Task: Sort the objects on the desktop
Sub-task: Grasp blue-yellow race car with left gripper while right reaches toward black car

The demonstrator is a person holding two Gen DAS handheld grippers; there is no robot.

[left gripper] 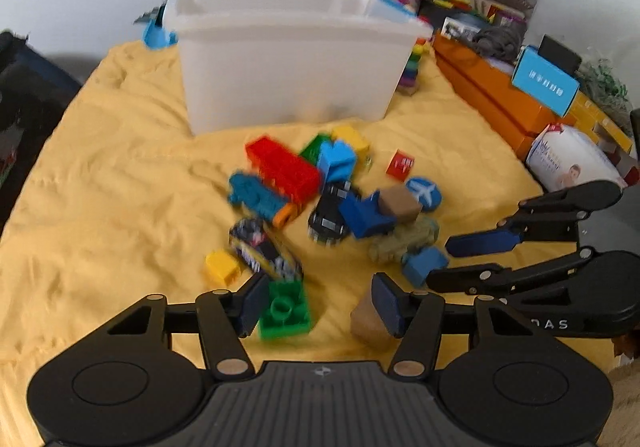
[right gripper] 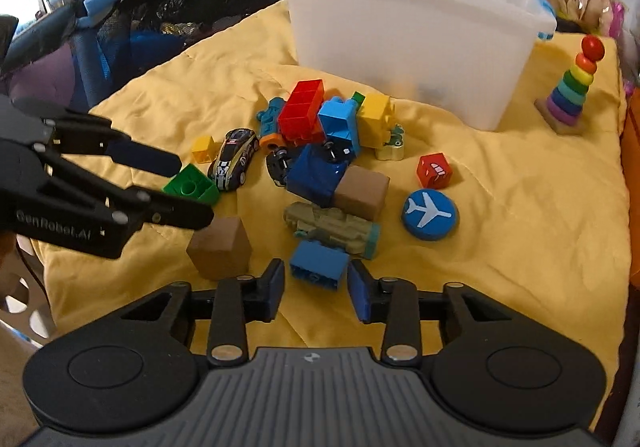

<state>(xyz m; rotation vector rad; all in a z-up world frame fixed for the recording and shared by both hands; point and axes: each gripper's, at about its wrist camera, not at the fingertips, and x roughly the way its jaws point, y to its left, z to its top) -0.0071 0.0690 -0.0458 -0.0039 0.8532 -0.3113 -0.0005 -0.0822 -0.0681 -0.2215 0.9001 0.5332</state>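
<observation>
Since the small blue brick near the tabletop's front edge is light, rigid, slick plastic, I'd pinch its flat sides. My right claw brackets it half-open, holding nothing; my left claw gapes, empty, beside the green brick.

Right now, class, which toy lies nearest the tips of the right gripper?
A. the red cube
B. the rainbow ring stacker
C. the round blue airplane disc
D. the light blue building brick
D: in the right wrist view the light blue building brick lies just ahead of the right gripper, between its open fingers, untouched; the other toys sit farther off.
</observation>
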